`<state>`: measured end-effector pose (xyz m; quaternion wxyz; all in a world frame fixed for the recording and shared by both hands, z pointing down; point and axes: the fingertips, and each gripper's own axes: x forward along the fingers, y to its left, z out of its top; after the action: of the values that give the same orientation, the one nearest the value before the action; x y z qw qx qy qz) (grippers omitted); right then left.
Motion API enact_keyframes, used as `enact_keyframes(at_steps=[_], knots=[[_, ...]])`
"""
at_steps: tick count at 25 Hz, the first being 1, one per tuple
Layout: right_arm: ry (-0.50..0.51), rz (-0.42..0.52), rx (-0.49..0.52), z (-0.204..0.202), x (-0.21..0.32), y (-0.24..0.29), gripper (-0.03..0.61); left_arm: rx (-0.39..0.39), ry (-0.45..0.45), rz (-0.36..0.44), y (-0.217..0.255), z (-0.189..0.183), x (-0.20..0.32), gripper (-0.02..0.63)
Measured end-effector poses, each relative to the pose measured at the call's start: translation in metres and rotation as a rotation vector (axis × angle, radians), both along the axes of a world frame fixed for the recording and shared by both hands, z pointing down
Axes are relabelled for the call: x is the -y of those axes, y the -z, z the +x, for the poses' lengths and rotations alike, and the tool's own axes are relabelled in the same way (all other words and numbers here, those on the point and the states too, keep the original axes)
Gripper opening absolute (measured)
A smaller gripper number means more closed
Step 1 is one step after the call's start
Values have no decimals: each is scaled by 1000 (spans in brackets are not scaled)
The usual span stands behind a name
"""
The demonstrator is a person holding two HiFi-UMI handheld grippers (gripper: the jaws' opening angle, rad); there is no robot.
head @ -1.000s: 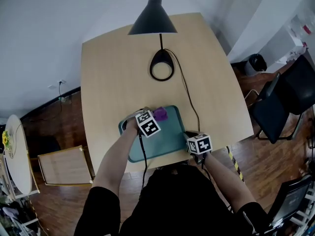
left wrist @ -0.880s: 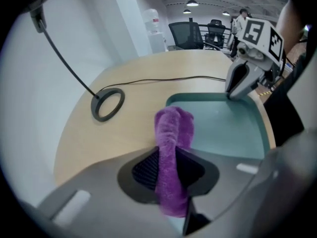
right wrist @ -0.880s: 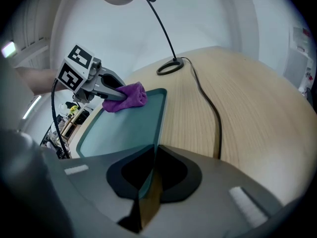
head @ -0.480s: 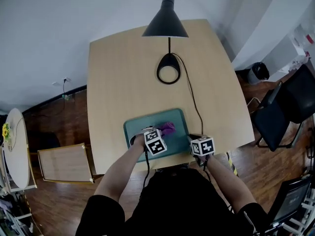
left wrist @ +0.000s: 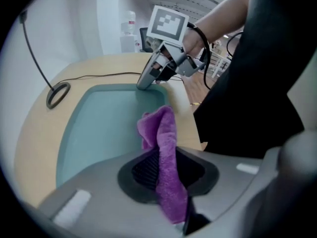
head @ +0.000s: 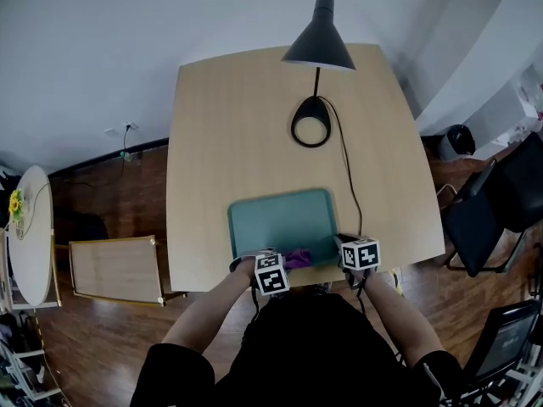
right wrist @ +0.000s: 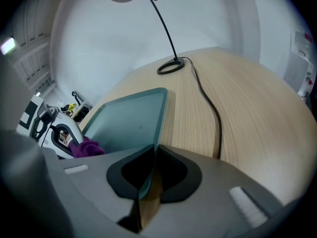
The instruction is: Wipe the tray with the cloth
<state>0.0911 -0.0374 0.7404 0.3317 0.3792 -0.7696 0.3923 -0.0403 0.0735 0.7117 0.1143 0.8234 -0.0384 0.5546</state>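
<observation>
A teal tray (head: pixel 280 220) lies at the table's near edge. My left gripper (head: pixel 286 263) is over the tray's near edge, shut on a purple cloth (head: pixel 298 258). In the left gripper view the cloth (left wrist: pixel 161 143) stands pinched between the jaws and droops onto the tray (left wrist: pixel 99 128). My right gripper (head: pixel 339 244) is at the tray's near right corner. In the right gripper view its jaws (right wrist: pixel 148 175) are shut on the tray's rim (right wrist: pixel 159 118). The cloth (right wrist: pixel 87 147) and the left gripper (right wrist: pixel 58 135) show at that view's left.
A black desk lamp (head: pixel 319 39) stands at the table's far side, its ring base (head: pixel 311 125) beyond the tray. Its cable (head: pixel 349 185) runs along the tray's right side to the table edge. Black chairs (head: pixel 488 206) stand on the right, a wooden panel (head: pixel 114 268) on the floor at left.
My left gripper has dragged the cloth across the tray from its far edge to its near edge. The right gripper has stayed on the tray's corner.
</observation>
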Motion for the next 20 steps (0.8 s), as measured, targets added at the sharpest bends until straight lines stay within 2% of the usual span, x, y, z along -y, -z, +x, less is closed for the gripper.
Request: enact_keyframes(at_steps=[4, 8, 14, 17, 20], knots=[[1, -4, -2, -2, 1, 1, 28, 10, 16, 27, -1, -5, 18, 100], [-1, 9, 3, -5, 3, 8, 28, 35, 43, 65, 1, -21, 63, 100], [-6, 9, 1, -8, 1, 9, 28, 137, 153, 187, 5, -71, 162, 100], [-4, 9, 3, -8, 1, 10, 28, 177, 191, 241, 9, -90, 192, 99], [-5, 8, 3, -6, 0, 9, 28, 177, 201, 215, 7, -91, 189, 100]])
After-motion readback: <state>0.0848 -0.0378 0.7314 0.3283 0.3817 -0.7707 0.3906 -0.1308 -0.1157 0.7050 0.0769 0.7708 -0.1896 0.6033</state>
